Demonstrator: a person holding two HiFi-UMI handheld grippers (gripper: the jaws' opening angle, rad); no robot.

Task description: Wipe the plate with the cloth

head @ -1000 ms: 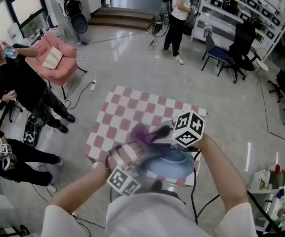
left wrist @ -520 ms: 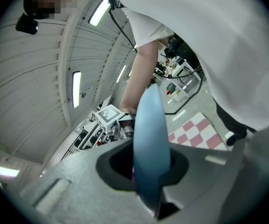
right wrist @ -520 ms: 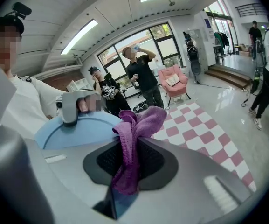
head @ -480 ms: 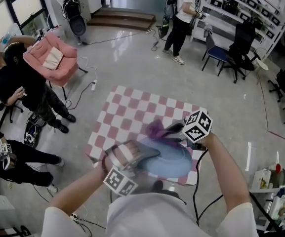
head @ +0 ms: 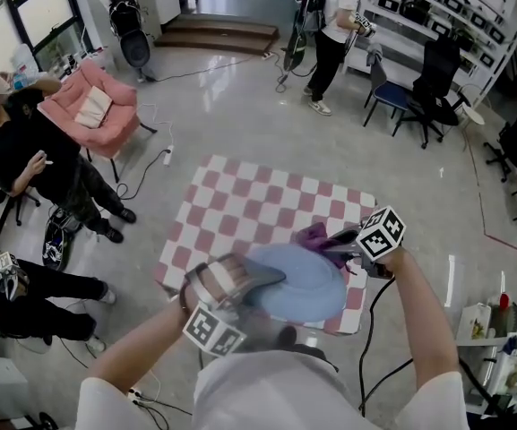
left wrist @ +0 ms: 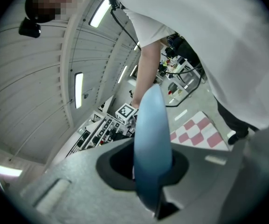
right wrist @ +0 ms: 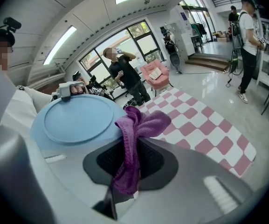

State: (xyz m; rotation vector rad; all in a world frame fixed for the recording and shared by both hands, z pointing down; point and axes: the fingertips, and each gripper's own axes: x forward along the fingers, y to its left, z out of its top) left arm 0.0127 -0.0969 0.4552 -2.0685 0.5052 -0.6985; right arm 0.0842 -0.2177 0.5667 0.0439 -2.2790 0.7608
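The smooth blue plate [head: 298, 285] sits clamped in the left claw [head: 265, 281]; the right claw [head: 340, 245] pinches a crumpled purple cloth [head: 314, 236], seemingly touching the plate's right rim, above the checked tabletop [head: 240, 206].

Table [head: 240, 204] corner hidden under plate [head: 298, 285], cloth [right wrist: 141, 122] tail buried in right gripper [right wrist: 129, 164], plate rim swallowed by left gripper [left wrist: 148, 171].

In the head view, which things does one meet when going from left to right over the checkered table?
left gripper → blue plate → purple cloth → right gripper
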